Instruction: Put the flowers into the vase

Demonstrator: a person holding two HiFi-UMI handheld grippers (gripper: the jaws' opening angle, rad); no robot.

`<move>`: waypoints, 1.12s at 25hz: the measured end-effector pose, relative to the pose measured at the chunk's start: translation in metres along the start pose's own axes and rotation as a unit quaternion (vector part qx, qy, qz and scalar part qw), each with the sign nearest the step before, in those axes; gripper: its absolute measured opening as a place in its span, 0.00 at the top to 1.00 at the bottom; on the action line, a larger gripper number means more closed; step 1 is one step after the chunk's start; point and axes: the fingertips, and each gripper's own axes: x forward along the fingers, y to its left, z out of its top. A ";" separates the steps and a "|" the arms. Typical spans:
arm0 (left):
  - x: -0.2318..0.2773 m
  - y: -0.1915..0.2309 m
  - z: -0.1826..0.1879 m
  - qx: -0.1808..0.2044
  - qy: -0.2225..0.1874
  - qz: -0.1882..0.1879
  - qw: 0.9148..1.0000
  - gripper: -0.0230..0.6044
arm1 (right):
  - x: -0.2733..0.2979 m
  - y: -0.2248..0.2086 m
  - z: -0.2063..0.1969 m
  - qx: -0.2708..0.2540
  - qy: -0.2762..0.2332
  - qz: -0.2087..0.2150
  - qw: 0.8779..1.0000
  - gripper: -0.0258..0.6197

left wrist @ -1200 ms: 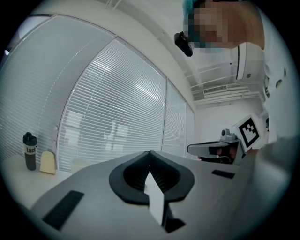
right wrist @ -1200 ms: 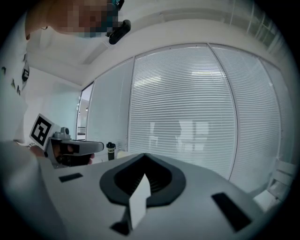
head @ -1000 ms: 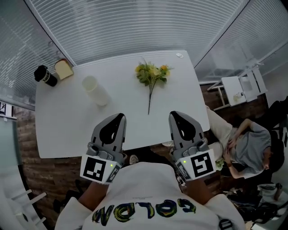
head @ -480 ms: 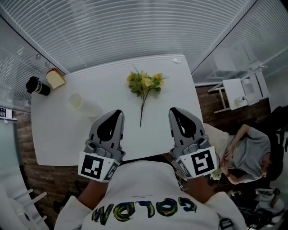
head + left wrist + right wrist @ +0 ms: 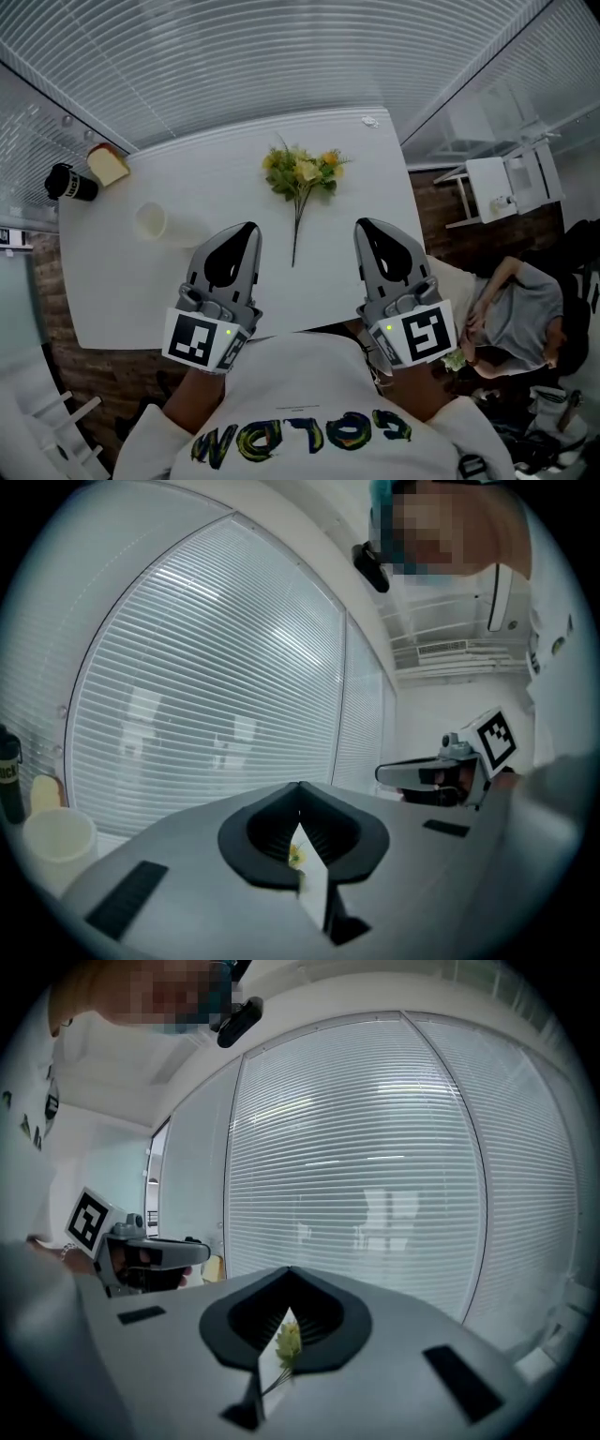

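A bunch of yellow and green flowers (image 5: 302, 176) lies on the white table (image 5: 375, 169), its thin stem pointing toward me. The translucent white vase (image 5: 153, 223) is at the table's left, also seen as the vase (image 5: 58, 837) low on the left in the left gripper view. My left gripper (image 5: 250, 229) and right gripper (image 5: 365, 226) hover side by side over the near half of the table, both shut and empty, one on each side of the stem. A bit of the flowers (image 5: 289, 1340) shows past the closed jaws of the right gripper (image 5: 287, 1270).
A black cup (image 5: 67, 183) and a yellow block like a bread slice (image 5: 106, 165) stand at the table's far left corner. Window blinds (image 5: 281, 56) run behind the table. A seated person (image 5: 525, 319) and a small white stand (image 5: 502, 186) are to the right.
Both grippers have moved forward from the table's near edge to over the table, closer to the flowers. Their jaws stay shut. The flowers and vase lie as before.
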 end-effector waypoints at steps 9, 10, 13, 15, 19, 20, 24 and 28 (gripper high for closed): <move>0.027 0.022 -0.020 -0.030 0.034 -0.038 0.998 0.94 | 0.030 -0.001 -0.014 0.039 0.030 -0.014 0.999 0.94; 0.032 0.025 -0.024 -0.034 0.040 -0.041 0.998 0.94 | 0.035 -0.003 -0.018 0.046 0.036 -0.013 0.998 0.94; 0.047 0.036 -0.045 -0.052 0.069 -0.050 0.995 0.94 | 0.050 -0.009 -0.033 0.068 0.057 -0.012 0.996 0.92; 0.058 0.042 -0.061 -0.063 0.091 -0.056 0.992 0.94 | 0.059 -0.013 -0.046 0.084 0.076 -0.007 0.994 0.89; 0.082 0.051 -0.092 -0.076 0.128 -0.067 0.987 0.91 | 0.079 -0.026 -0.076 0.116 0.111 0.006 0.987 0.85; 0.088 0.052 -0.100 -0.081 0.137 -0.069 0.985 0.89 | 0.084 -0.031 -0.084 0.126 0.120 0.008 0.985 0.84; 0.108 0.059 -0.134 -0.106 0.180 -0.078 0.975 0.84 | 0.103 -0.041 -0.123 0.180 0.160 0.019 0.970 0.79; 0.127 0.064 -0.172 -0.143 0.221 -0.088 0.961 0.75 | 0.126 -0.047 -0.169 0.238 0.203 0.030 0.949 0.72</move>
